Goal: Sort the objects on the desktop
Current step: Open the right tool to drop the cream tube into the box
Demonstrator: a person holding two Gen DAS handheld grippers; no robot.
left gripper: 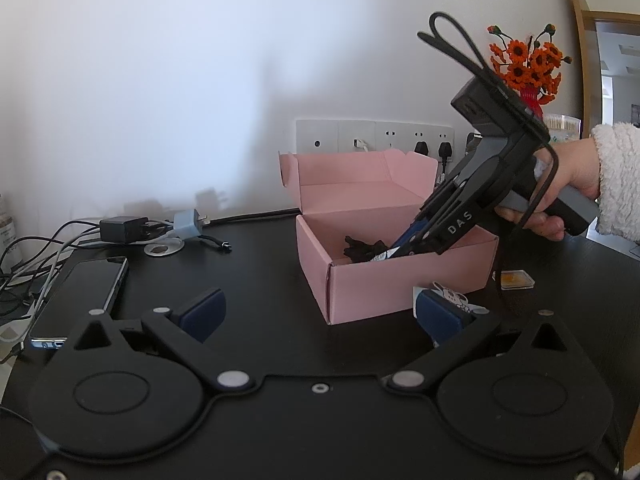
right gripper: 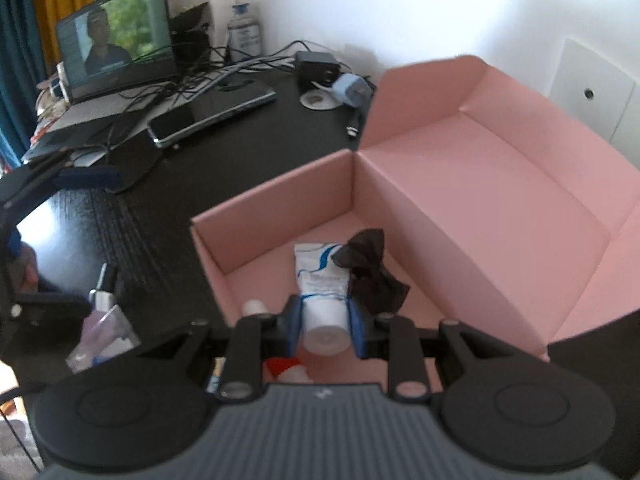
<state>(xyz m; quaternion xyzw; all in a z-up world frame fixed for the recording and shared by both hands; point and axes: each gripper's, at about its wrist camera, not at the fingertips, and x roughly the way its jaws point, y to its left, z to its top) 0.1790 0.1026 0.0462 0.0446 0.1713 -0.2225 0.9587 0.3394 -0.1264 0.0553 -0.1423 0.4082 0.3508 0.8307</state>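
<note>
Reaching down into the open pink cardboard box (right gripper: 472, 200), the right gripper (right gripper: 325, 322) is clamping a white squeeze tube (right gripper: 322, 280) with blue print between its blue pads (right gripper: 293, 322), cap end toward the camera. Tube is sitting inside the box, above its floor, tail pointing to the far wall. A crumpled dark brown bit of fabric (right gripper: 370, 276) is lying in the box just beside the tube, touching its right edge. Box lid is standing open against the white wall.

From the left wrist view, the left gripper (left gripper: 320, 312) is hanging level over the black desk (left gripper: 256, 280), jaws spread wide, nothing between the pads. Pink box is sitting just ahead of it. The person's hand (left gripper: 560, 196), in a fuzzy white sleeve (left gripper: 618, 180), is gripping the other tool's handle.

Elsewhere on the desk: smartphone (left gripper: 86, 292) at left, black charger (left gripper: 124, 228) and tangled cables behind it, a small printed card (left gripper: 452, 294) at the box's near corner, orange flowers (left gripper: 528, 64) at the back right. Laptop (right gripper: 116, 36) is running at the far left in the right wrist view.
</note>
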